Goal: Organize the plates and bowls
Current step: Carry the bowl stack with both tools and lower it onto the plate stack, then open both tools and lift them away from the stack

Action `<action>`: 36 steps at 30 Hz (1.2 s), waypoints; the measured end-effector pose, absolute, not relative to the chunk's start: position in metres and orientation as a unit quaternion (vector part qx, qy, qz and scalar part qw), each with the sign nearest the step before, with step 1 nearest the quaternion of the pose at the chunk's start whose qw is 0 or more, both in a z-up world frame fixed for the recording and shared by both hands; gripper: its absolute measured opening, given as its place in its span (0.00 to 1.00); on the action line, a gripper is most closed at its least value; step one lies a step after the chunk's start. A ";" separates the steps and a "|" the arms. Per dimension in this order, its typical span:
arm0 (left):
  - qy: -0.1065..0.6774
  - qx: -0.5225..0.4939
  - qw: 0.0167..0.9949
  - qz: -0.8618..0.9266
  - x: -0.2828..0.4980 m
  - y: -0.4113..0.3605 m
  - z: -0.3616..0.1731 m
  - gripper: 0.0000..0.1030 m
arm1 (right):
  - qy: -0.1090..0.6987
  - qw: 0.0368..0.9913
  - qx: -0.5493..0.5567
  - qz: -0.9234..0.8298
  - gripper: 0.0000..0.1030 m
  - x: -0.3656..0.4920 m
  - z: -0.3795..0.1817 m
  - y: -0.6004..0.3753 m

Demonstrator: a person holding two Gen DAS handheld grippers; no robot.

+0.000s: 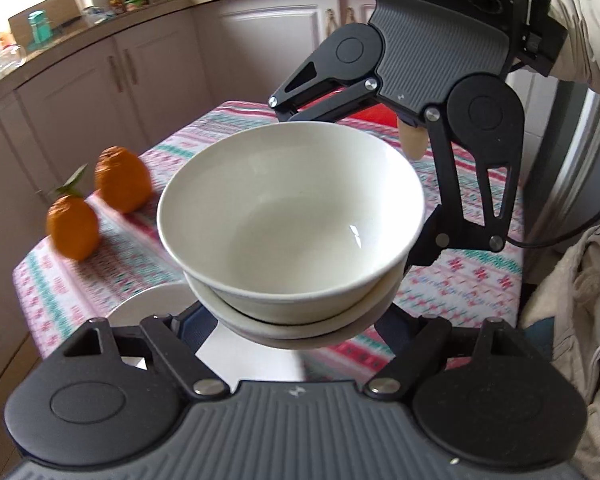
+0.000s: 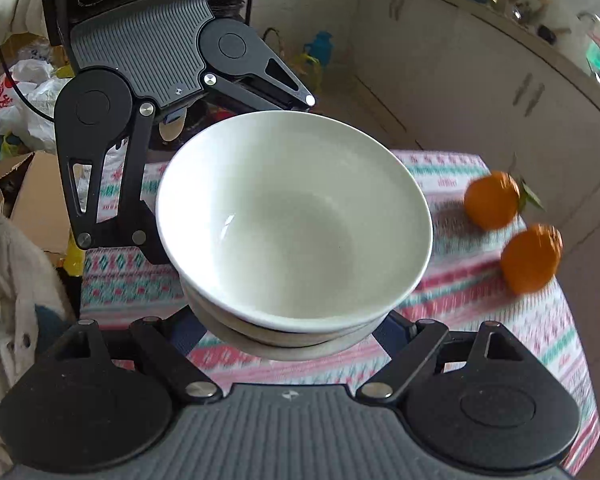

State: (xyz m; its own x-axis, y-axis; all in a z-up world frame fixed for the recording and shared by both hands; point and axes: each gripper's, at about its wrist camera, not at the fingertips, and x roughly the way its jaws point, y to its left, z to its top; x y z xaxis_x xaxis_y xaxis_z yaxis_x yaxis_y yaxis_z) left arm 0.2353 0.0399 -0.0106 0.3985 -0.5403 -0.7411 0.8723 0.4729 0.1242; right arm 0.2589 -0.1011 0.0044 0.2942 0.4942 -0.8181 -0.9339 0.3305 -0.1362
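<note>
A stack of white bowls [image 1: 292,216] hangs above the patterned tablecloth [image 1: 472,280], the top bowl nested in a lower one [image 1: 300,330]. Both grippers hold it from opposite sides with wide jaws around the lower bowl. My left gripper [image 1: 296,320] grips the near side in the left wrist view; the right gripper [image 1: 356,184] faces it from the far side. In the right wrist view the stack [image 2: 296,216] fills the middle, my right gripper [image 2: 292,328] holds its near side, and the left gripper [image 2: 228,184] holds the far side. Fingertips are hidden under the bowls.
Two oranges [image 1: 96,200] lie on the table's left part, also showing in the right wrist view [image 2: 512,232]. A white plate [image 1: 156,304] lies on the cloth under the stack. Kitchen cabinets [image 1: 100,92] stand behind. Boxes and bags [image 2: 16,128] lie beyond the table.
</note>
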 end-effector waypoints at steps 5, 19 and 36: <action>0.333 0.258 0.813 -0.402 0.250 0.071 -0.012 0.82 | 0.325 0.728 -0.331 0.505 0.88 0.284 0.000 -0.060; 0.365 0.234 0.821 -0.372 0.275 0.108 -0.037 0.82 | 0.352 0.716 -0.309 0.517 0.86 0.325 -0.033 -0.018; 0.320 0.223 0.863 -0.322 0.231 0.117 -0.033 0.92 | 0.348 0.747 -0.285 0.491 0.99 0.306 -0.019 -0.036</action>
State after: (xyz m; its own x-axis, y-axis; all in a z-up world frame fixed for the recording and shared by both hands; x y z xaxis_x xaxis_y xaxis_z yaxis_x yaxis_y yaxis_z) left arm 0.2309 0.1168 -0.0327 0.5876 -0.4131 -0.6957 0.6982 0.6934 0.1781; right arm 0.3056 -0.0359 -0.0186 0.2769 0.5344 -0.7986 -0.9305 0.3564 -0.0842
